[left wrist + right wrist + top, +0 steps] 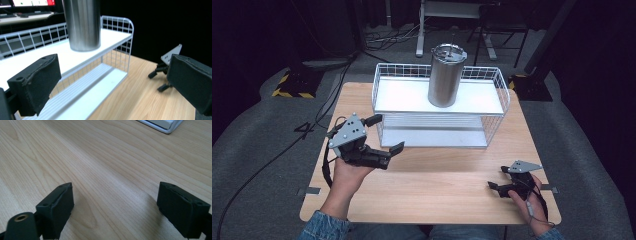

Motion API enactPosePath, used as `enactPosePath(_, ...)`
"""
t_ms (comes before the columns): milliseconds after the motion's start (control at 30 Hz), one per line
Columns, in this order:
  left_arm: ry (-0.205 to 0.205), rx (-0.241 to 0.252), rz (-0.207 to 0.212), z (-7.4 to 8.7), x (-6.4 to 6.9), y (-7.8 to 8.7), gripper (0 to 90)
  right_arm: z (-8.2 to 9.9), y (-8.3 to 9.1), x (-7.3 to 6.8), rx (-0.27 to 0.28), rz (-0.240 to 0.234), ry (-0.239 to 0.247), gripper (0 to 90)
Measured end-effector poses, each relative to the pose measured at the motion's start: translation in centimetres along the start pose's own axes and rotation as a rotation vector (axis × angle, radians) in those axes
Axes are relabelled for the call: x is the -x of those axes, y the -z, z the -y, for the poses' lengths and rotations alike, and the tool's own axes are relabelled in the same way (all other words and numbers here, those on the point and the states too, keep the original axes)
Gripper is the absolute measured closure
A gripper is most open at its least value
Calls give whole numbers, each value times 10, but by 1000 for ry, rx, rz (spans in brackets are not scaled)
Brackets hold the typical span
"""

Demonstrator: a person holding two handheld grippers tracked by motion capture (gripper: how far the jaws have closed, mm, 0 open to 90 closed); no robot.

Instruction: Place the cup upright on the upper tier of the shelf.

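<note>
A stainless steel tumbler (446, 75) is stood upright on the top shelf of a white 2-tier wire rack (384, 79), within reach. The left gripper (384, 134) is held spread wide and empty, aimed toward it. The right gripper (497, 178) is rested low over the wooden table (437, 185), agape and empty, apparently in reserve.

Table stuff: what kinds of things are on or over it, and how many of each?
Steel tumbler: 1
White wire shelf rack: 1
Hand-held grippers: 2, the left gripper and the right gripper, both with fingers spread apart
Total: 4
</note>
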State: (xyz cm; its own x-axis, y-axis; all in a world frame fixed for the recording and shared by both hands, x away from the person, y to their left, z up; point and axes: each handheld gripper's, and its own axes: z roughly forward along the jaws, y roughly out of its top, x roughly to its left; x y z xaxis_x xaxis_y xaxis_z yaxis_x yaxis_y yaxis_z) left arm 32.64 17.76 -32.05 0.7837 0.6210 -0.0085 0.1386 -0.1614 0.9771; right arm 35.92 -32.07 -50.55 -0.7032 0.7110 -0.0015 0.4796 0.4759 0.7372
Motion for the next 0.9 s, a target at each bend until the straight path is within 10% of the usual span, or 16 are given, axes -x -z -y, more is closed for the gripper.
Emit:
enactPosePath(567, 21, -97, -5, 81, 1, 4, 2, 0, 0, 0, 0, 0, 0, 147)
enactPosePath(900, 112, -116, -29, 121, -1, 5, 3, 0, 0, 0, 0, 0, 0, 146)
